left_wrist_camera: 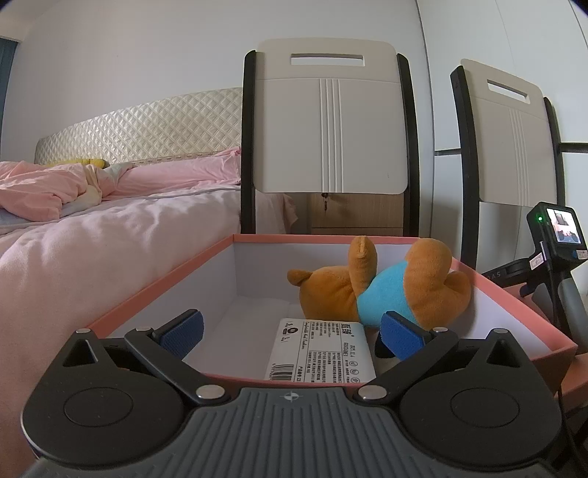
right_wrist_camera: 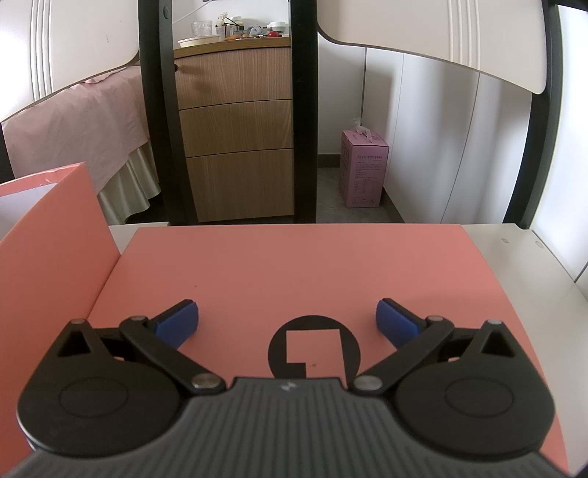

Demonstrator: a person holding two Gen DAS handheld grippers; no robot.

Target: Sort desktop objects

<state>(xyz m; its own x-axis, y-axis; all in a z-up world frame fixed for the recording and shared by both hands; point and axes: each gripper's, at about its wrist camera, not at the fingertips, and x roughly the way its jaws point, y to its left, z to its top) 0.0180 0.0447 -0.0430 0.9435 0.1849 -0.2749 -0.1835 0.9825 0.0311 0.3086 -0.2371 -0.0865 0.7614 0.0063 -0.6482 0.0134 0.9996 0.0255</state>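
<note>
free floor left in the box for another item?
Yes. The box floor is bare on its left half, between the left wall and the white packet. The right side is crowded: the plush bear lies against the right wall, the packet in front of it.

The label's [left_wrist_camera: 323,349] small print is too fine to read. The stuffed bear's [left_wrist_camera: 382,290] face is turned away, and the dresser-top clutter [right_wrist_camera: 235,29] is too small to identify.

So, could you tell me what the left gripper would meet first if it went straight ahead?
Probably the white labelled packet lying in the pink box, just ahead of the open left gripper; the plush bear lies beyond.
</note>
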